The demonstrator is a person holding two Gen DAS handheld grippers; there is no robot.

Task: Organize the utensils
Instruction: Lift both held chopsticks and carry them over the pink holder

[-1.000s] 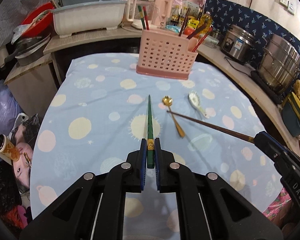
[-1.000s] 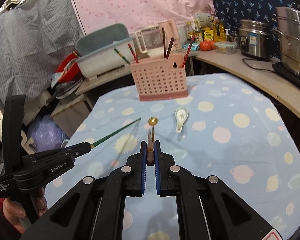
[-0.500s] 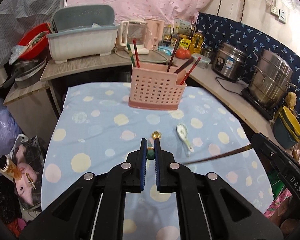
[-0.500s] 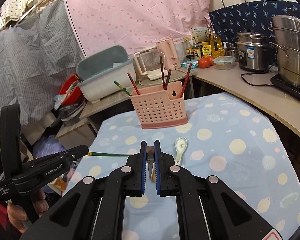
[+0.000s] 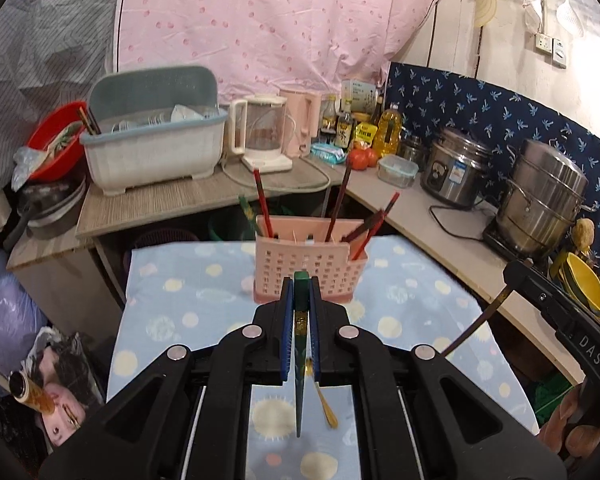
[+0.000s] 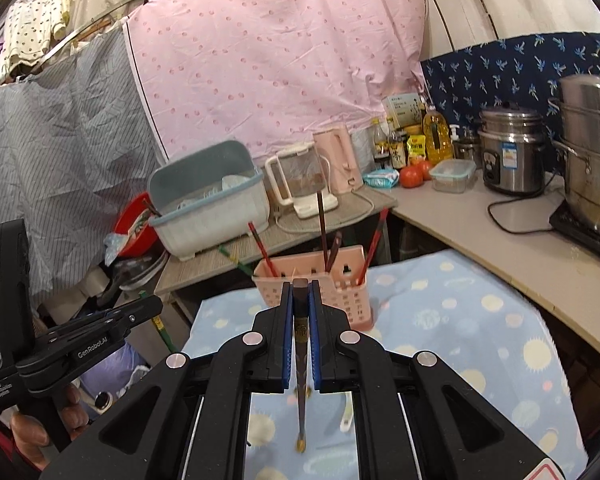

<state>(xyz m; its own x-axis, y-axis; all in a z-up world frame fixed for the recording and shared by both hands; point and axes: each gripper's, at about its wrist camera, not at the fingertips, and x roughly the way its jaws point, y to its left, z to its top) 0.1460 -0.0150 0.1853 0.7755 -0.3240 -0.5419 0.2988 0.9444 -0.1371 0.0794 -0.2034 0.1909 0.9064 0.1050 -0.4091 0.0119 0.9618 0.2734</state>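
- Left wrist view: the left gripper (image 5: 300,320) is clamped on a green chopstick (image 5: 299,392), gripped near its butt so the shaft hangs tip-down toward the spotted tablecloth (image 5: 172,312)
- Straight ahead and just beyond those fingertips stands the pink utensil basket (image 5: 304,270) on the far part of the table, several red and dark chopsticks already leaning in it
- Right gripper (image 6: 300,320) is closed on a dark brown chopstick (image 6: 300,392) with a gilt tip – also held near the top, long axis close to vertical, point down
- Both sticks hang clear of the cloth; the coming move, by this reading, is forward over the basket rim, then down – each stick already hangs point-down for that drop
- Which hand is nearer the basket cannot be told; it sits dead ahead of both
- Only the left view shows a gold spoon (image 5: 324,400) lying on the cloth under the gripper; only the right shows part of a white spoon (image 6: 346,416) there, along with the person's fingers on the other handle
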